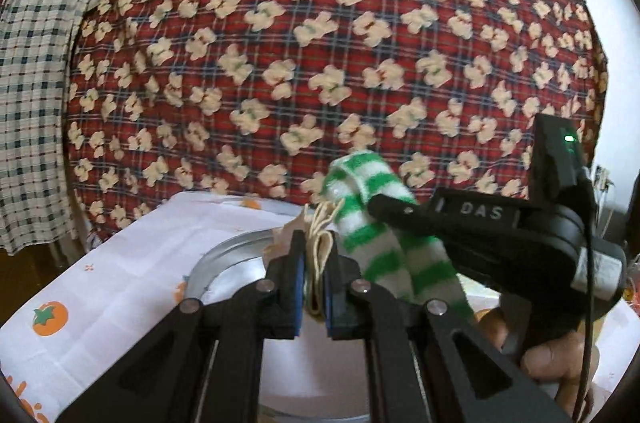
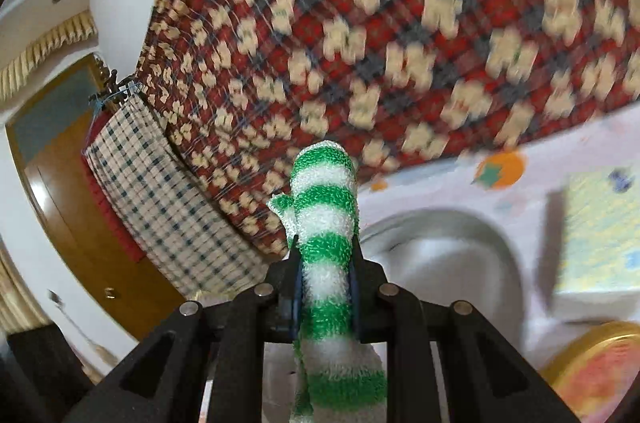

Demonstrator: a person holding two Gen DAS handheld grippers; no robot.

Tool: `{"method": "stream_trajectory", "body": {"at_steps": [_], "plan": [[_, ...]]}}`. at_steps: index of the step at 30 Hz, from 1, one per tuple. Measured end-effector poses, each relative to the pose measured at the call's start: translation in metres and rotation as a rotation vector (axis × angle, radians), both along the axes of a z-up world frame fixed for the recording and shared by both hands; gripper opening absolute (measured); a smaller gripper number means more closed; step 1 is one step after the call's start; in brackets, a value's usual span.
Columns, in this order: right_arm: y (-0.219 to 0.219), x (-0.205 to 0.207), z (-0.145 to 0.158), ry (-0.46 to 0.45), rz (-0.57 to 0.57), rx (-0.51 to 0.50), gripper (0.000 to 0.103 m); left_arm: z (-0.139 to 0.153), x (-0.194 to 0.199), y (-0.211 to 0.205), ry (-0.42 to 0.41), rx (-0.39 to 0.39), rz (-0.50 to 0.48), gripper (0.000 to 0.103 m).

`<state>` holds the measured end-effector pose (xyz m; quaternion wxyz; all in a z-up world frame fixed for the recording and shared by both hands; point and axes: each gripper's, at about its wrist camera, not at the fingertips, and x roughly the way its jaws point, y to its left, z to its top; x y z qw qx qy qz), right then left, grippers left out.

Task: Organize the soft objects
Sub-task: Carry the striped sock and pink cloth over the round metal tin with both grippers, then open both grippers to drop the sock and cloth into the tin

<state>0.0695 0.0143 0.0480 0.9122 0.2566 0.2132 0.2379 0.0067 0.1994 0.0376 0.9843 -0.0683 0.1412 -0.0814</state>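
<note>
**Green-striped sock and cream cloth, both held above the basin**

Right gripper (image 2: 324,287) fingers clamped on sock (image 2: 326,219); left gripper (image 1: 314,275) fingers shut on cream cloth (image 1: 320,243), over metal basin (image 2: 452,255). Risk: dangling sock tail snagging left gripper, tugging either grip loose.

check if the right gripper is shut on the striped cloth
Shut on it: the right gripper pads press both sides of the green striped cloth.

Green-and-white striped towel (image 2: 326,255): fluffy, folded lengthwise, clamped upright between gripper pads, tail hanging below. Beige cloth (image 1: 320,247): thin, folded, stringy fringe, pinched upright, just beside the towel.
</note>
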Motion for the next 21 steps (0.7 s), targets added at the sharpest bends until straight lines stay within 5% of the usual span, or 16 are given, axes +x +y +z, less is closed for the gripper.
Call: {"method": "stream_trajectory", "body": {"at_steps": [9,11,15,21], "plan": [[0.018,0.044,-0.047,0.206,0.128,0.054,0.038,-0.027,0.025,0.006,0.072,0.003,0.039,0.005],[0.014,0.044,-0.048,0.205,0.122,0.073,0.051,-0.031,0.027,0.006,0.086,0.007,0.043,0.006],[0.008,0.034,-0.039,0.143,0.080,0.056,0.057,-0.034,0.025,0.002,0.085,0.041,0.078,0.015],[-0.002,0.004,-0.022,-0.007,-0.111,-0.061,0.057,-0.034,0.013,-0.001,0.047,0.052,0.142,0.070]]}}
